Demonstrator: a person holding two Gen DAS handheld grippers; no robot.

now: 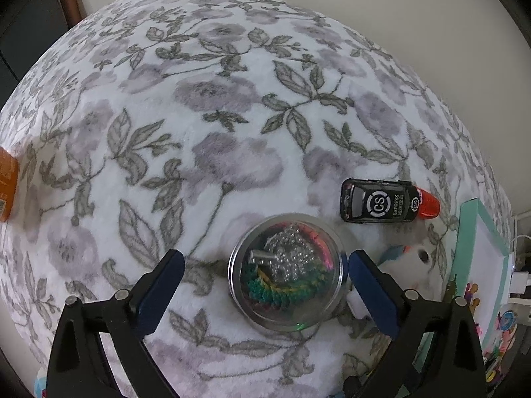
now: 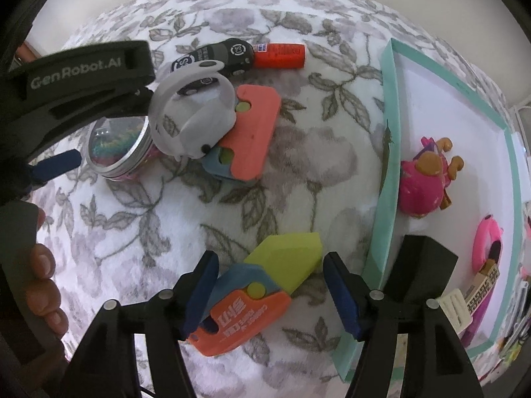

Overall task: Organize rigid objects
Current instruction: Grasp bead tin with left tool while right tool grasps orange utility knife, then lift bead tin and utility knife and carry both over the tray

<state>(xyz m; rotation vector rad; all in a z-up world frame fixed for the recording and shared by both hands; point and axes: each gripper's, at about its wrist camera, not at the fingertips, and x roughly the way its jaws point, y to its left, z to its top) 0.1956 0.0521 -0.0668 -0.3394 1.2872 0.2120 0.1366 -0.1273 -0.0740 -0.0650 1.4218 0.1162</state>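
A round tin (image 1: 287, 272) with a clear lid, full of silver beads and coloured thread, stands on the floral blanket. My left gripper (image 1: 265, 256) straddles it, open wide: the right pad is close to the rim, the left pad stands clear. In the right wrist view an orange, blue and green toy knife (image 2: 262, 292) lies between the fingers of my right gripper (image 2: 270, 258), which is open. Its left pad is near the blue handle, its right pad is apart from the green blade. The tin (image 2: 116, 149) shows there too, with one blue finger (image 2: 56, 165) of the left gripper beside it.
A teal-rimmed white tray (image 2: 386, 165) on the right holds a pink toy (image 2: 421, 182) and other small items. A black toy car (image 1: 376, 204), a red tube (image 1: 428, 204), a second orange toy knife (image 2: 252, 132) and a white ring-shaped toy (image 2: 189, 116) lie on the blanket. A hand (image 2: 43, 265) is at the left edge.
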